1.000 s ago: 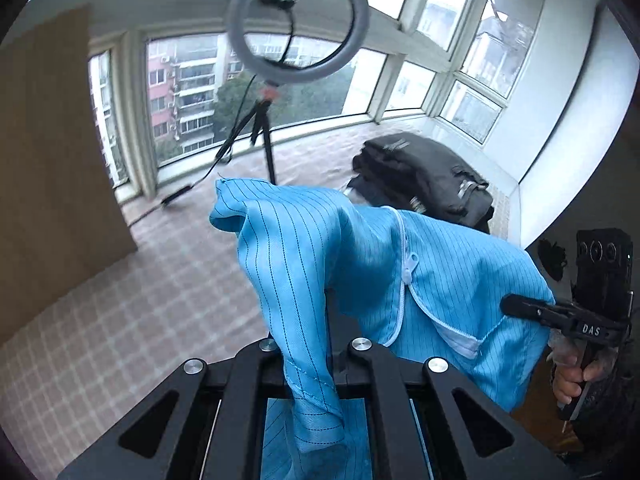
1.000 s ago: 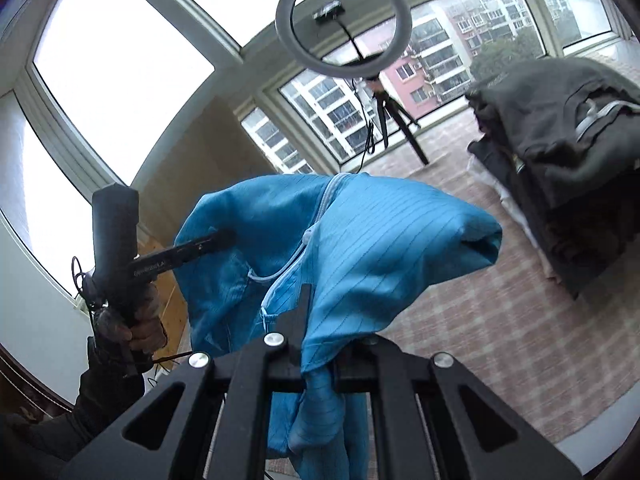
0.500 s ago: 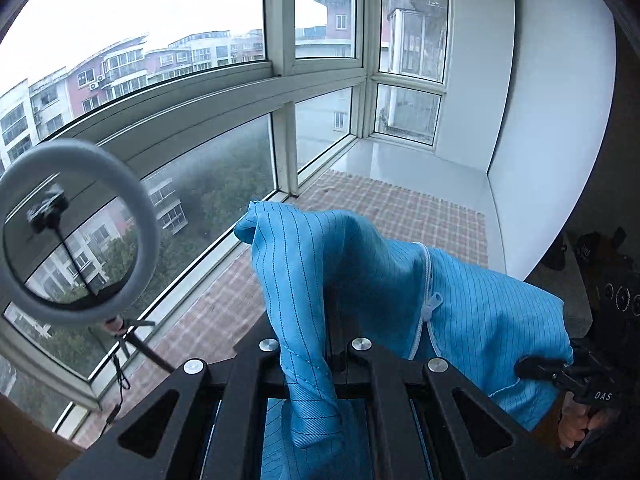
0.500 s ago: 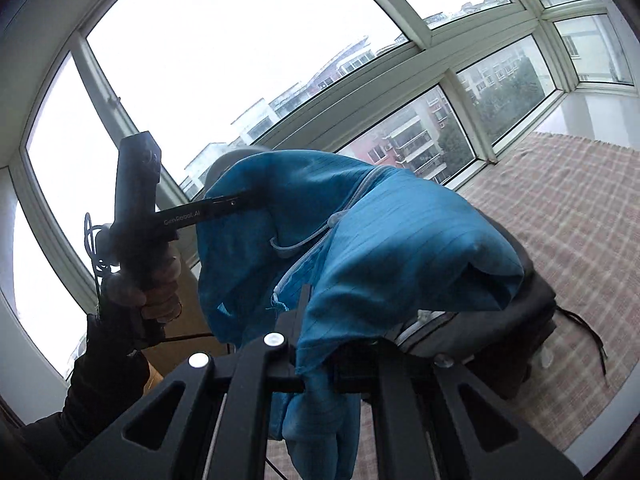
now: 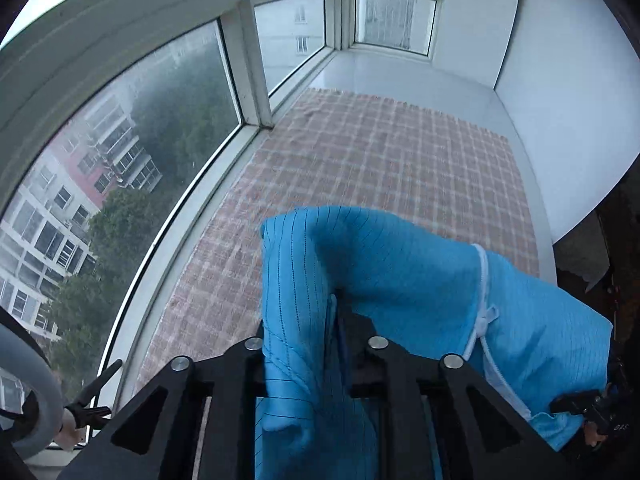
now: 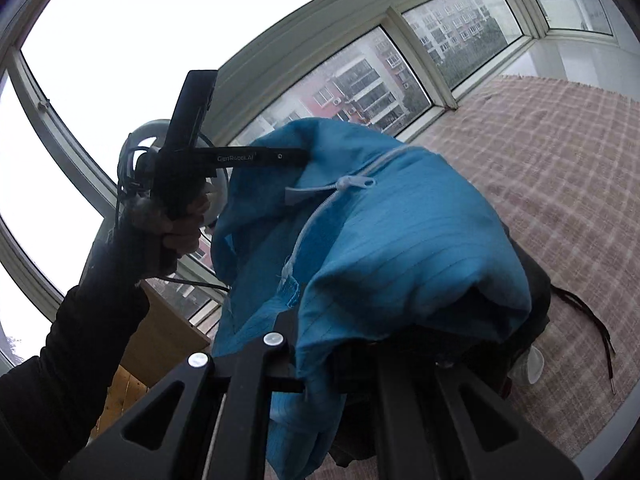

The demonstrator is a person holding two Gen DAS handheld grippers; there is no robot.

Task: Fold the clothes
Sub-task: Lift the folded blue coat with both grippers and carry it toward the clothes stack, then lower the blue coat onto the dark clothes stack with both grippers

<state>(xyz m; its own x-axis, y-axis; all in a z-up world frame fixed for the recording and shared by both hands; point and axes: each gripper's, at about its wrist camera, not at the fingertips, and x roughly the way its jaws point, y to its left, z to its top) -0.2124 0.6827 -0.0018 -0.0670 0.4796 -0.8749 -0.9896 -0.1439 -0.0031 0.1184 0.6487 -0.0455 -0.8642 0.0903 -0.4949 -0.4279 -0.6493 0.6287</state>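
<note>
**Blue garment held aloft over the checked mat**

We had the blue striped garment (image 5: 400,276) hanging in the air between our two tools, above the checked mat (image 5: 380,160) that ran along the window. The left gripper (image 5: 336,320) had a fold of its edge between the fingers; its jaws had just been opening a little, yet the cloth sat between them and draped over the frame. The right gripper (image 6: 320,344) pinched another bunch of the same fabric, jaws near together.

We judged the cloth thin, light and limp: it sagged into soft folds and would not keep a shape unaided. It looked smooth enough to slide out of a loose pinch. The seams, the hem and the band beside the white zipper (image 6: 340,188) seemed the surest places to take hold, being thicker.

On the left tool's finger, seen from the right wrist view, we read "GenRobot.AI" (image 6: 236,157). The other tool's lettering was too small to read.
</note>
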